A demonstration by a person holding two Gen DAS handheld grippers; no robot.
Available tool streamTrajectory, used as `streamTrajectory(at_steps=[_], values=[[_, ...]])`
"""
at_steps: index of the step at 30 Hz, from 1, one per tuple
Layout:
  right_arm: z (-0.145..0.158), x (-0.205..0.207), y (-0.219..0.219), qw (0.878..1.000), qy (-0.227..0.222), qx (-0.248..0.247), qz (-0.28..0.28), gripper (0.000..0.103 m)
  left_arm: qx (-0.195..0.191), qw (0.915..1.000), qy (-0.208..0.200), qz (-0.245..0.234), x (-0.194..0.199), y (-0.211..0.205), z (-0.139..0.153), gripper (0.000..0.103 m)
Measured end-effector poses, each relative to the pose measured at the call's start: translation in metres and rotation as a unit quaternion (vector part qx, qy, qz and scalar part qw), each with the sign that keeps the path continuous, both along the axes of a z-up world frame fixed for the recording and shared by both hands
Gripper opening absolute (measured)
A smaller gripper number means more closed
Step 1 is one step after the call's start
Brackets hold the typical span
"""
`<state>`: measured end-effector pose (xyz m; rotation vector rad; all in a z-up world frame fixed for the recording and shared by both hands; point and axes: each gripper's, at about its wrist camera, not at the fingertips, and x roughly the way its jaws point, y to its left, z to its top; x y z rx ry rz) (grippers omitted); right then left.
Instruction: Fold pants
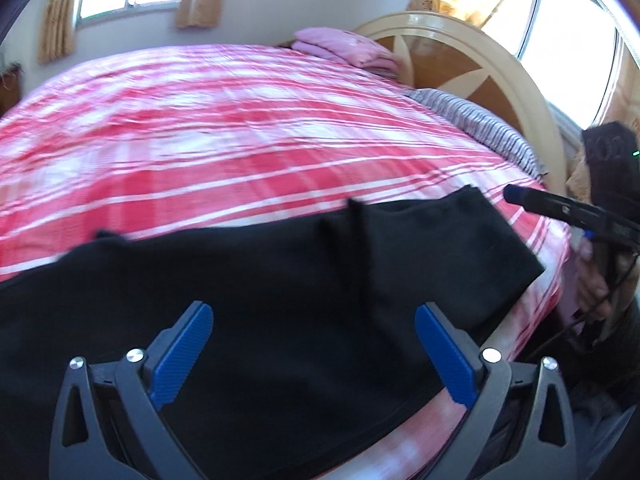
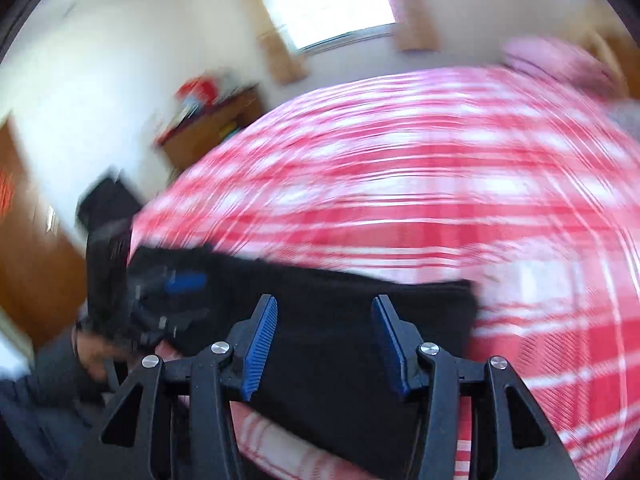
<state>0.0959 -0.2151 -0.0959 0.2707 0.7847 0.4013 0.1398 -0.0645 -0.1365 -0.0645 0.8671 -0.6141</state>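
The black pants [image 1: 280, 280] lie folded along the near edge of the bed [image 1: 240, 120]. The left gripper [image 1: 314, 356] and right gripper [image 2: 324, 344] both hang over them with jaws apart, holding nothing. This looks like a pause between folds; the next move calls for pinching one end and carrying it across.

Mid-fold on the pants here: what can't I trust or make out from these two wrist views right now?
- Black pants: the near edge is cut off by the frame and the left gripper in the left wrist view, so the fold's full shape is hidden.
- Right wrist view: motion blur smears the plaid bedspread and the items on the wooden dresser.
- Right gripper: open above the pants; contact cannot be told.
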Motion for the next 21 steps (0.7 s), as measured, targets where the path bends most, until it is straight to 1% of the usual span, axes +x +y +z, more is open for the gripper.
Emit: streamTrajectory(at_steps=[2,4,6,7,8,9,10,11,13,15,17,19,21], values=[[-0.007,0.005,-0.026,0.999,0.014,0.034,-0.041,0.055,-0.006,0.9998,0.017,-0.011,0.004,-0.016,-0.002,0.088],[-0.016,0.009,-0.045,0.995,0.022,0.057,-0.074,0.055,-0.007,0.9994,0.027,-0.018,0.007,-0.029,-0.003,0.088],[-0.024,0.013,-0.055,0.993,0.025,0.062,-0.094,0.055,-0.004,0.9994,0.026,-0.024,0.007,-0.039,-0.002,0.085],[-0.028,0.014,-0.058,0.993,0.026,0.063,-0.101,0.055,-0.005,0.9991,0.029,-0.031,0.008,-0.044,-0.001,0.076],[-0.030,0.015,-0.059,0.992,0.027,0.064,-0.102,0.055,-0.002,0.9991,0.030,-0.031,0.008,-0.046,-0.001,0.061],[-0.033,0.015,-0.059,0.992,0.029,0.067,-0.102,0.055,0.008,0.9992,0.027,-0.027,0.007,-0.048,-0.001,0.051],[-0.035,0.016,-0.058,0.992,0.031,0.070,-0.100,0.055,0.019,0.9993,0.023,-0.024,0.006,-0.049,0.000,0.032],[-0.036,0.016,-0.058,0.992,0.031,0.072,-0.099,0.055,0.029,0.9992,0.019,-0.020,0.004,-0.049,0.000,0.019],[-0.036,0.014,-0.058,0.992,0.023,0.072,-0.099,0.055,0.009,0.9996,0.022,-0.013,0.002,-0.038,0.004,0.014],[-0.032,0.012,-0.057,0.992,0.014,0.072,-0.102,0.055,-0.021,0.9994,0.027,0.000,-0.001,-0.026,0.010,0.013],[-0.031,0.007,-0.058,0.991,0.006,0.074,-0.107,0.055,-0.040,0.9988,0.028,-0.001,-0.006,-0.019,0.016,0.012],[-0.031,0.006,-0.059,0.991,0.004,0.076,-0.111,0.055,-0.048,0.9985,0.027,-0.001,-0.012,-0.015,0.022,0.012],[-0.031,0.005,-0.060,0.990,0.002,0.076,-0.115,0.055,-0.043,0.9987,0.026,0.003,-0.015,-0.012,0.025,0.012]])
